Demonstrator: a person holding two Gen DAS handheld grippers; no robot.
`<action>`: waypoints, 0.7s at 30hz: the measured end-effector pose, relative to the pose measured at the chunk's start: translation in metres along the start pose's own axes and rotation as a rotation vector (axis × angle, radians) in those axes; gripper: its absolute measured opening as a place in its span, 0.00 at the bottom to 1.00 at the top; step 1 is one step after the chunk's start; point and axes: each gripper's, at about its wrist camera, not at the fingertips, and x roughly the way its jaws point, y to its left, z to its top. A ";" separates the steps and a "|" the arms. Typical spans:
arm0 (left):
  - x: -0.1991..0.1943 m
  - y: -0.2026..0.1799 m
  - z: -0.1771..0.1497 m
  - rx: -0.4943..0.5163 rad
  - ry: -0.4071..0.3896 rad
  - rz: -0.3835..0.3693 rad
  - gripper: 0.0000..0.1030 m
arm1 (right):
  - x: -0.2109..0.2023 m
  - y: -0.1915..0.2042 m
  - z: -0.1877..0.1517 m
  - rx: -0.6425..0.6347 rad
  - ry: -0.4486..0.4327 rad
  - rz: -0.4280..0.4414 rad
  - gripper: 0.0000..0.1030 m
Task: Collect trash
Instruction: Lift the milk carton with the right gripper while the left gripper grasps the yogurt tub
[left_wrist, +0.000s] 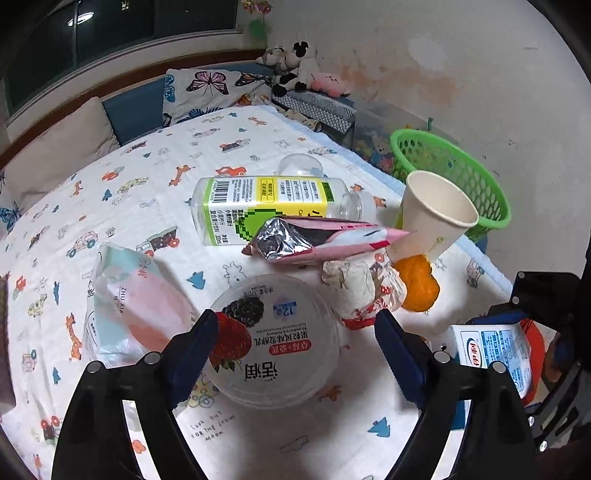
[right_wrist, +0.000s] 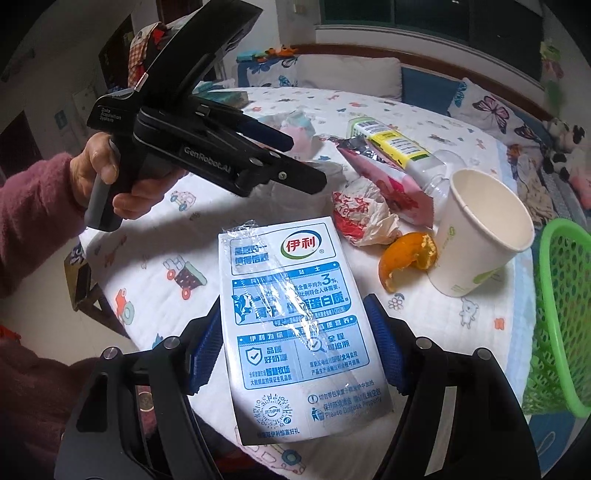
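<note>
My left gripper (left_wrist: 295, 332) is open, its fingers on either side of a clear yogurt tub (left_wrist: 273, 343) with a berry label, above or around it. My right gripper (right_wrist: 295, 350) is shut on a blue-and-white milk carton (right_wrist: 295, 317), held above the table edge; the carton also shows in the left wrist view (left_wrist: 495, 354). A green mesh basket (left_wrist: 454, 177) stands at the table's far right, also in the right wrist view (right_wrist: 561, 314). A paper cup (right_wrist: 480, 232), orange peel (right_wrist: 406, 258), crumpled wrapper (right_wrist: 362, 214), pink foil packet (right_wrist: 384, 177) and plastic bottle (right_wrist: 399, 147) lie between.
The table has a white cartoon-print cloth (left_wrist: 147, 192). A pink-and-blue plastic bag (left_wrist: 136, 302) lies left of the tub. A clear dome lid (left_wrist: 299, 166) sits behind the bottle. Cushions and plush toys (left_wrist: 291, 62) line a bench behind.
</note>
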 end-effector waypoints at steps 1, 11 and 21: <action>0.001 0.002 0.000 -0.007 0.002 -0.002 0.84 | -0.001 -0.001 -0.001 0.006 -0.002 0.001 0.70; 0.017 0.025 -0.002 -0.071 0.031 -0.061 0.88 | -0.002 -0.004 -0.003 0.032 -0.010 0.000 0.70; 0.035 0.032 -0.007 -0.095 0.069 -0.075 0.89 | -0.007 -0.009 -0.004 0.058 -0.015 -0.007 0.69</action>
